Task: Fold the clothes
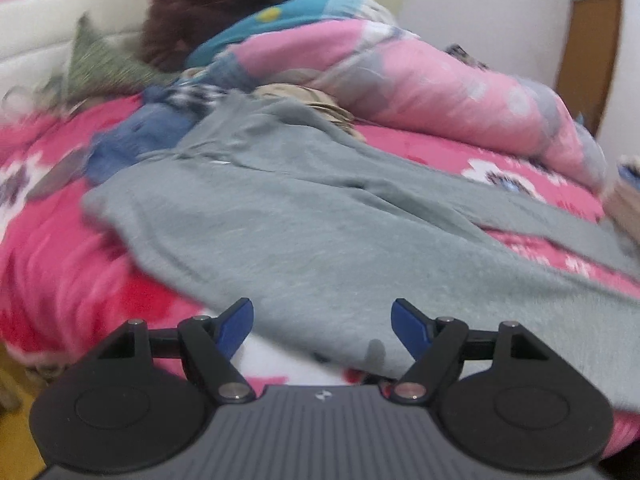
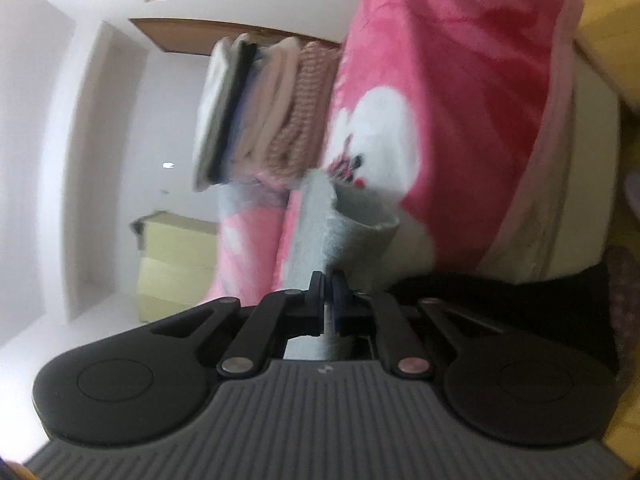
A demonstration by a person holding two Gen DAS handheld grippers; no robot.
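Note:
A grey garment [image 1: 312, 208] lies spread over the pink bed cover [image 1: 60, 264] in the left wrist view, one long part running off to the right. My left gripper [image 1: 322, 320] is open and empty, just above the garment's near edge. In the right wrist view, which is rolled sideways, my right gripper [image 2: 329, 292] is shut on an edge of the grey garment [image 2: 320, 232], which hangs folded over in front of it.
A pink quilt [image 1: 420, 72] and a brown plush toy [image 1: 208, 12] are heaped at the back of the bed, with blue clothes [image 1: 136, 136] to the left. A stack of folded clothes [image 2: 260, 112] sits on the bed cover [image 2: 460, 80].

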